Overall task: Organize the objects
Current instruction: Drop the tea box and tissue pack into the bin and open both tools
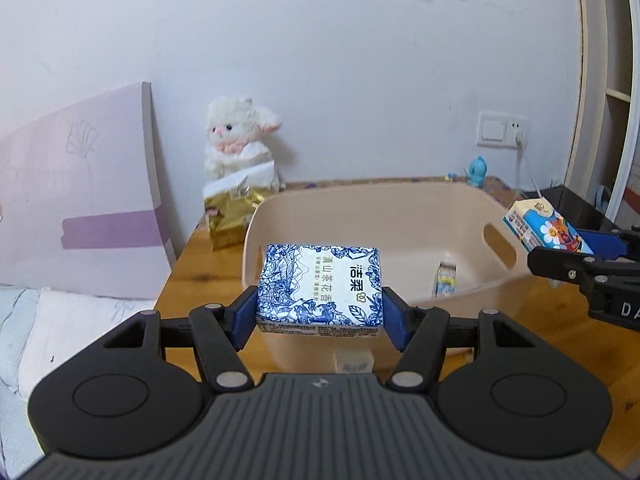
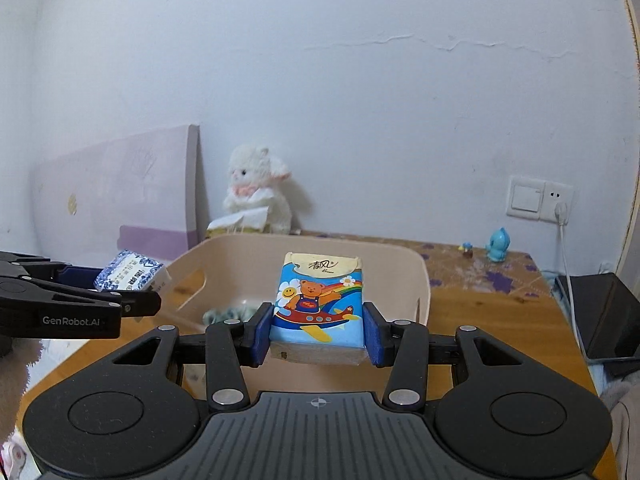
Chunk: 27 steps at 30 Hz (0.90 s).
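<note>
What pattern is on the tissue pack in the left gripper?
A blue-and-white porcelain-style floral print on the tissue pack, clearest in the left wrist view.

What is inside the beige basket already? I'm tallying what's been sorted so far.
In the beige basket lies one small blue-and-white pack on its floor. The blue-patterned tissue pack held by the left gripper hides the near-left floor.

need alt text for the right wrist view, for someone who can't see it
The right claw grips a bear-and-airplane tissue pack above a beige plastic basket on a wooden table. At left, the left claw holds a blue-and-white floral tissue pack. A white plush lamb sits against the wall behind the basket.
</note>
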Each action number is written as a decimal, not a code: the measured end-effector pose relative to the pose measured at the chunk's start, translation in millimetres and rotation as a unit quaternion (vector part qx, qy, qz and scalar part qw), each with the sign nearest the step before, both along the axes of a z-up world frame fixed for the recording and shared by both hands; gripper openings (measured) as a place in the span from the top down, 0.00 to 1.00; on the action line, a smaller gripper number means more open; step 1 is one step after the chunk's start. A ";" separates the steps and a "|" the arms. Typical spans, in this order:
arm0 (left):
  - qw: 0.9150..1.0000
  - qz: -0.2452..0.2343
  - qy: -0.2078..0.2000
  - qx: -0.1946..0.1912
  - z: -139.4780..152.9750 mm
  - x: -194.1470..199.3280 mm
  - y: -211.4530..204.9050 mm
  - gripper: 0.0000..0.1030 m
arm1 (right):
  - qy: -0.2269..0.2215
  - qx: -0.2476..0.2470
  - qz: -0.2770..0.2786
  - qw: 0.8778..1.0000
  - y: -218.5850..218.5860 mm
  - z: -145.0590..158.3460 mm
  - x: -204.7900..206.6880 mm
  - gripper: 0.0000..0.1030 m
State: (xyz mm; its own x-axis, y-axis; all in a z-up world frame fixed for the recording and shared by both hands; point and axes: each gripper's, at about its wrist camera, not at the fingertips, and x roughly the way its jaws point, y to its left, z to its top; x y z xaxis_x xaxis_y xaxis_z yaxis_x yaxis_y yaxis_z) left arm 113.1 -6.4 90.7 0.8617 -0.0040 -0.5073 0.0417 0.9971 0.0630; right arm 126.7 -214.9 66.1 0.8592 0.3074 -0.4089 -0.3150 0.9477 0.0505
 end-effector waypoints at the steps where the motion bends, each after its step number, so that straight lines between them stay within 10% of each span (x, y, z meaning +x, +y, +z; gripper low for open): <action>1: 1.000 0.000 -0.001 0.000 1.8 4.2 -1.8 0.37 | -0.002 0.003 -0.004 1.000 -0.4 1.1 4.8 0.58; 14: 1.000 0.022 0.015 -0.003 -4.1 78.1 -11.1 0.37 | 0.007 -0.016 -0.034 0.999 1.7 -16.4 58.6 0.58; 27: 0.992 0.030 0.120 0.026 -63.1 133.2 -18.1 0.36 | 0.069 -0.075 -0.031 0.994 26.9 -52.2 108.1 0.58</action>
State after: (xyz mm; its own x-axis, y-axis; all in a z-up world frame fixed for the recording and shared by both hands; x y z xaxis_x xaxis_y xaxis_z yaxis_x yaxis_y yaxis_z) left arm 246.3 -24.5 27.7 0.7134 0.0744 -0.6968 0.0034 0.9940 0.1097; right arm 234.8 -188.0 13.9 0.8073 0.1825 -0.5612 -0.2557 0.9653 -0.0539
